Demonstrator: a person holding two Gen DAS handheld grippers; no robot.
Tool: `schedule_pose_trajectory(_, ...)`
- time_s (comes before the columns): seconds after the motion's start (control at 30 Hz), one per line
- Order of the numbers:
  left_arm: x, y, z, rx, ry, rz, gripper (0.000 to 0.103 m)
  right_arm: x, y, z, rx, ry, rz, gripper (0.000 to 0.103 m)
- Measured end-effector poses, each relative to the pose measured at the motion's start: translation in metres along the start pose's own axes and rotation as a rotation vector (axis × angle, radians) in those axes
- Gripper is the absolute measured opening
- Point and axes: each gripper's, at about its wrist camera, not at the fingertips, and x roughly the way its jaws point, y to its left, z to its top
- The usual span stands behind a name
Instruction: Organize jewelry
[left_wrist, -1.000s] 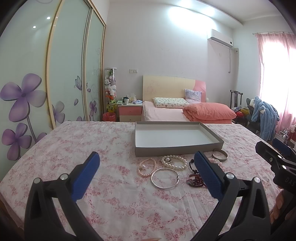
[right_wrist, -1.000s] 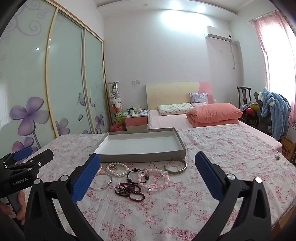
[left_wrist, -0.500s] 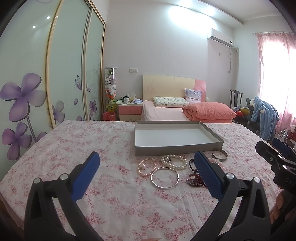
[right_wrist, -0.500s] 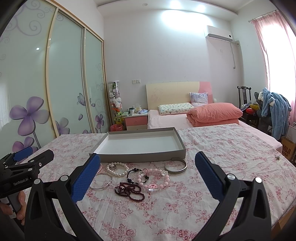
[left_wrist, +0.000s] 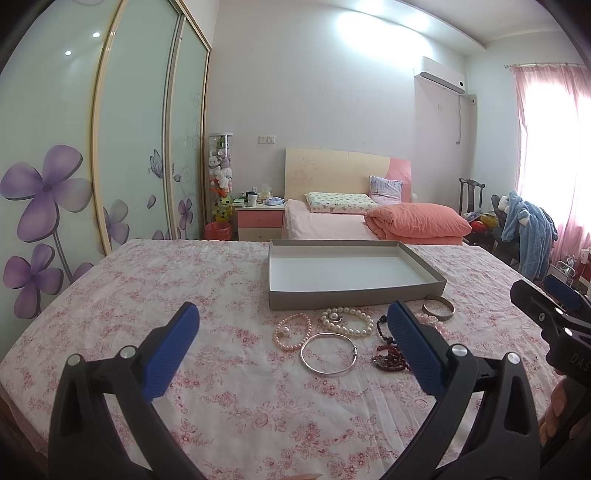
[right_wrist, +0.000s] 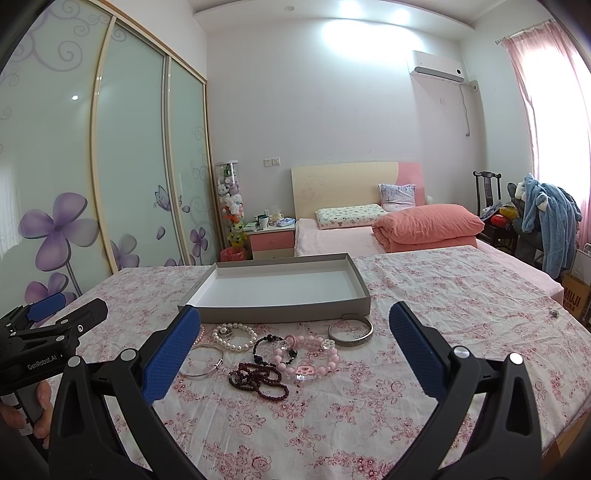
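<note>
Nothing was sorted yet — the grey tray (right_wrist: 280, 312) stood empty, bracelets (right_wrist: 306, 356) lay beside it, both claws (left_wrist: 291, 328) (right_wrist: 291, 332) wide, holding nothing.

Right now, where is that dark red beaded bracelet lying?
In the right wrist view the dark red beaded bracelet lies on the flowered cloth, nearest the camera of all the jewelry, between the thin silver bangle on its left and the pink bead bracelet on its right.

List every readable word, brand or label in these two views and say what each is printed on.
"GenRobot.AI": on the left gripper's black body, right wrist view.
"MUJI": on a brown paper bag on the floor at right.
"DAS", cut off by the frame edge: on the right gripper's body, left wrist view.
Air conditioner logo: too small to read.
</note>
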Motion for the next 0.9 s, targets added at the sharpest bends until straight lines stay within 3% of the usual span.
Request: schedule_pose_trajectory(0.9,0.0038,0.0058,-0.0062,-0.003,0.007,0.002,0.099,0.0038,-0.0019,-0.0036,0.004,0.005,-0.002,0.101)
